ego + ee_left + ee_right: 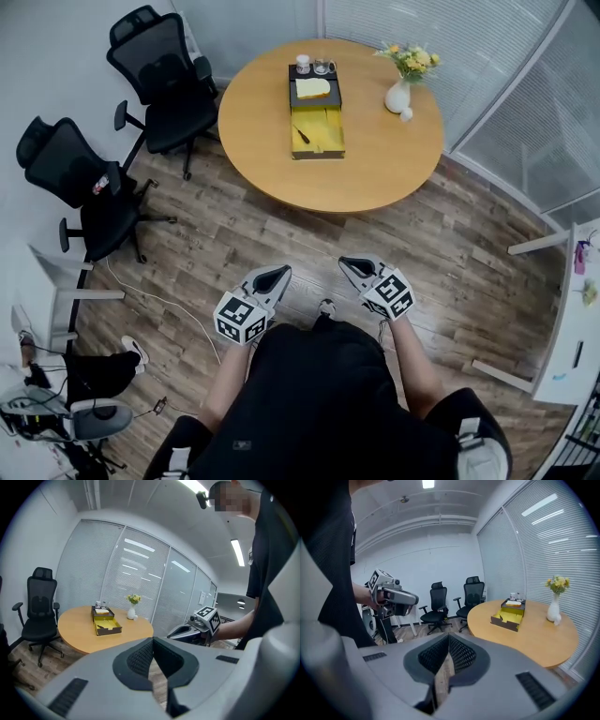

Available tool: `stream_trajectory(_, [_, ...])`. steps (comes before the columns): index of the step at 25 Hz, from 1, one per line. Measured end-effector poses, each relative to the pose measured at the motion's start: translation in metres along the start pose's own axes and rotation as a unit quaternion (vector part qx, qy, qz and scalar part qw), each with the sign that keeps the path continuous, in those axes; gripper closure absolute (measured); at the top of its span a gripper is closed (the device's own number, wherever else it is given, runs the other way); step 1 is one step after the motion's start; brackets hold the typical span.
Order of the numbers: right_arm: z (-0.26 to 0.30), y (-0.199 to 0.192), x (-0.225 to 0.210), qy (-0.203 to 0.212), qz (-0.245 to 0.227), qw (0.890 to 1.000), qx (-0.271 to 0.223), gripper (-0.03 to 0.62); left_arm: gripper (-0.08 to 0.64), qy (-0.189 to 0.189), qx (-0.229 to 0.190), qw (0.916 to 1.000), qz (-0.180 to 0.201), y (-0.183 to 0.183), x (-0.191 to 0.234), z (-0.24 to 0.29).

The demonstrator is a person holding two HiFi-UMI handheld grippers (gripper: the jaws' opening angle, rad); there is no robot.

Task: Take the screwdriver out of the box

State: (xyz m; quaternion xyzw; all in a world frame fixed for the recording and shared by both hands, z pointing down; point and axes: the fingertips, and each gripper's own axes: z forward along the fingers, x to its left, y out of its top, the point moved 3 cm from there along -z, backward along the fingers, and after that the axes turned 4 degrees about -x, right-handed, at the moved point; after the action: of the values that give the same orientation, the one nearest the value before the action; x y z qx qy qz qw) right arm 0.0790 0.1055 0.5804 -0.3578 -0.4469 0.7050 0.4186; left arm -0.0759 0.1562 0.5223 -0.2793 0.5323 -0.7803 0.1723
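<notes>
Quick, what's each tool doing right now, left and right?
Left tool: closed, tips together, holding nothing.
Right tool: closed, tips together, holding nothing.

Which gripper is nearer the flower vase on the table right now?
Right. The right gripper is over the floor, well short of the round table, roughly in line with the vase; the left gripper is beside it, farther left.
</notes>
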Motion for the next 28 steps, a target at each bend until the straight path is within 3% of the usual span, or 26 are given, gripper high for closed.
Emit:
stream_trajectory(15, [0.0,0.01,-0.042,-0.005,0.001,1.0,0.011,0.586,0.554,0.007,-0.011,0.9998,-0.017,0.011,0.02,0.032])
stream_trajectory(24, [0.023,0.015,-0.074,-0.027,0.043,0.999,0.004,0.586,0.554,-0.015,-0.003,0.9996,-0.025,0.018,0.059,0.056])
stream_trajectory(28, [0.048,0.032,-0.089,-0.03,0.037,0.999,0.003,0.586,0.554,-0.023,-0.002,0.9995,-0.02,0.033,0.091,0.066])
